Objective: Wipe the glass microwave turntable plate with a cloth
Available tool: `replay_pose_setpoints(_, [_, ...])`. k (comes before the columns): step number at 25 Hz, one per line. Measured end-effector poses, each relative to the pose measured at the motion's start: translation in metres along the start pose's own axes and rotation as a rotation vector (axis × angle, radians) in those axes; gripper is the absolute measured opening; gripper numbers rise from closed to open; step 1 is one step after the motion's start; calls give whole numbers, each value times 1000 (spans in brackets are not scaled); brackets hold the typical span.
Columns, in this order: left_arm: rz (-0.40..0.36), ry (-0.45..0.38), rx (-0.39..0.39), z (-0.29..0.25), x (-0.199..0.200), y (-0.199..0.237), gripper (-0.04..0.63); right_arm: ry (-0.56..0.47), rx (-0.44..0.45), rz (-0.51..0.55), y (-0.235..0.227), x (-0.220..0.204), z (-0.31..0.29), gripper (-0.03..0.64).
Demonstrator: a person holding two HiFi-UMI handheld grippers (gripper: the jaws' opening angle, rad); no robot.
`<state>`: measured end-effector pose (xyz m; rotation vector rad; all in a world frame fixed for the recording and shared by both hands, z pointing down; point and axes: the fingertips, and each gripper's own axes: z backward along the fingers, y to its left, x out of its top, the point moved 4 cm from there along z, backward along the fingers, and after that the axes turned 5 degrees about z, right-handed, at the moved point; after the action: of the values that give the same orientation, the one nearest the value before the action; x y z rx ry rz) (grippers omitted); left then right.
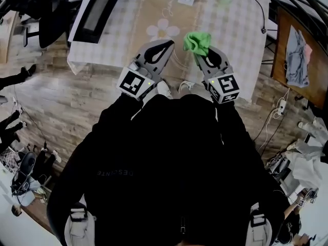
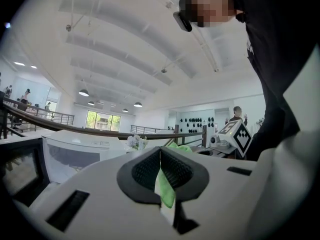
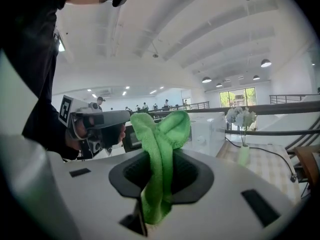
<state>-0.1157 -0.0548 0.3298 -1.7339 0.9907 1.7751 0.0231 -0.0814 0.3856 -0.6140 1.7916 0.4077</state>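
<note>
1. Green cloth (image 1: 197, 41) is bunched in the right claw (image 1: 203, 54). The jaws are clamped on its middle, so a fold stands up past the tips and a tail hangs down into the slot behind them.
2. The left claw (image 2: 160, 159) has its jaws pressed together. A thin green sliver shows in the slit between them, but I cannot tell whether it is pinched there or only seen through the gap. From the head view, nothing green sits at that claw's tip.
3. No view shows the glass plate. My guess is that it is still inside the microwave (image 1: 97, 10), whose dark door faces up toward the head camera.
4. The microwave sits at the far left of the table (image 1: 225, 29), ahead of both claws and off to the left. Both claws are held side by side close to the body, near the table's front edge, with their tips pointing across it.
5. The left claw is nearer the microwave, while the cloth is on the far side in the right claw. Judging from that, the left would fetch or steady the plate and the right would then wipe.
</note>
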Motion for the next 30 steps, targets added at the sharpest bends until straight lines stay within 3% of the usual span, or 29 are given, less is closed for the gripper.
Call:
replay_pose_setpoints(8, [25,11,44,-33,-35,39,20,125,28,66,-20,-46,-52,98])
replay_pose_setpoints(21, [29,95,108,-69,-88,74,21,228,38,152,-49,-97,-109,98])
replay_pose_setpoints(30, [68,137,141,-92,-126,89,21,332,31,125,-65,-147,-158,98])
